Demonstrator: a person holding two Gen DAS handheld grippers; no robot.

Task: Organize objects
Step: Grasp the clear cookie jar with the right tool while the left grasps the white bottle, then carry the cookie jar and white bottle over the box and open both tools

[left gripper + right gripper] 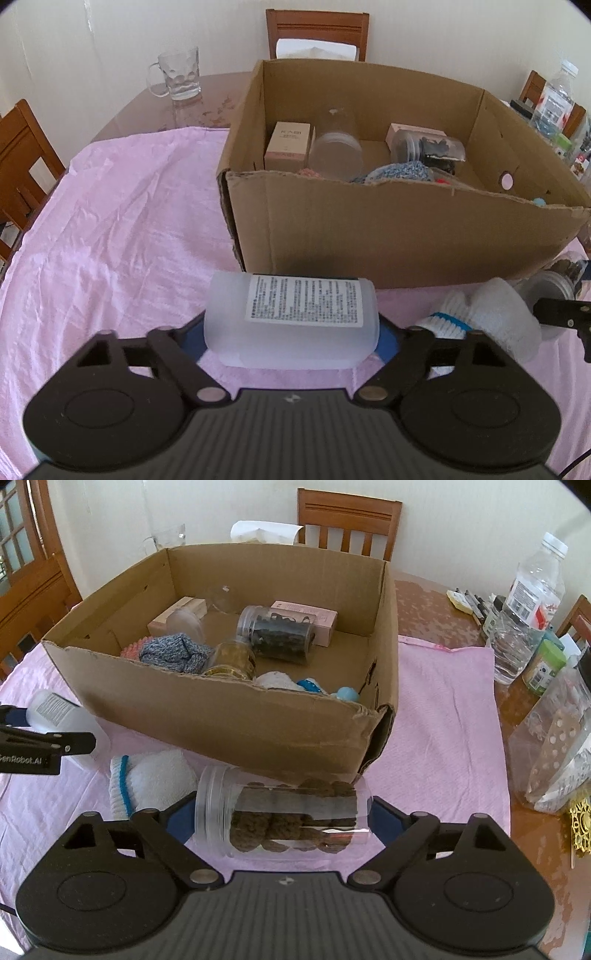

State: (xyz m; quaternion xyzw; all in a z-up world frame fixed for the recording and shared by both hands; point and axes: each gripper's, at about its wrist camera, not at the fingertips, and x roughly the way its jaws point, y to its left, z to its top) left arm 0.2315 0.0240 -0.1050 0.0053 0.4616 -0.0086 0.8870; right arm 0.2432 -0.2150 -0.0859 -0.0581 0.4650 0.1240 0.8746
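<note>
On the pink cloth (110, 229) near the cardboard box (388, 236), my left gripper (291, 332) pinches a frosted white bottle (291, 321) lying sideways, while my right gripper (280, 818) clamps a clear jar (280, 816) of brown balls.

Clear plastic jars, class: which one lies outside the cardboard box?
The clear plastic jar of brown lumps, between the right gripper's fingers; the other jars lie inside the cardboard box.

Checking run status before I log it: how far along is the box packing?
Mostly done: the brown cardboard box already holds jars, small cartons and knitted pieces. In hand: left gripper spans the frosted white plastic bottle; right gripper spans the clear plastic jar of brown balls. Left: the white knitted glove with blue stripe on the pink cloth.
</note>
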